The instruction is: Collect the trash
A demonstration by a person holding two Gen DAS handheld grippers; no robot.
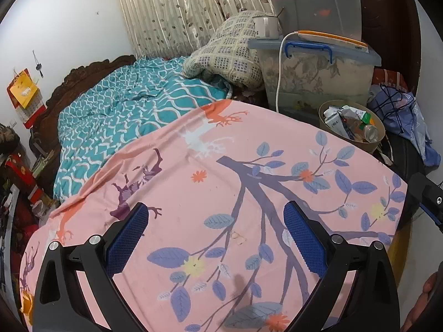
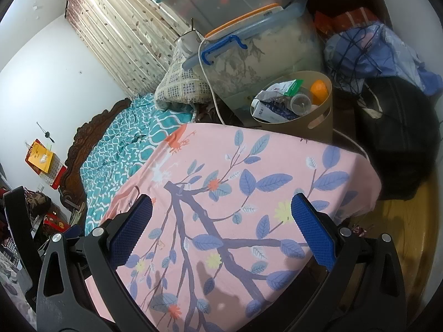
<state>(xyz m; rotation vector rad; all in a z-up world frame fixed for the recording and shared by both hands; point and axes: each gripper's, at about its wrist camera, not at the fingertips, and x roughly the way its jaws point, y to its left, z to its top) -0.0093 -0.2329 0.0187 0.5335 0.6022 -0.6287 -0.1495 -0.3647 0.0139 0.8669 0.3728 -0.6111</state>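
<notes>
Right wrist view: beyond the pink sheet [image 2: 249,193], a tan bin [image 2: 318,116] holds light, crushable cartons [image 2: 270,109] and a slippery clear bottle [image 2: 300,102]; grip its stiff rim. Both tongs, left [image 1: 216,238] and right [image 2: 221,232], gape empty, apparently.

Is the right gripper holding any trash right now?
No. In the right wrist view the right gripper is open, with only the pink floral bedsheet showing between its blue pads.
</notes>
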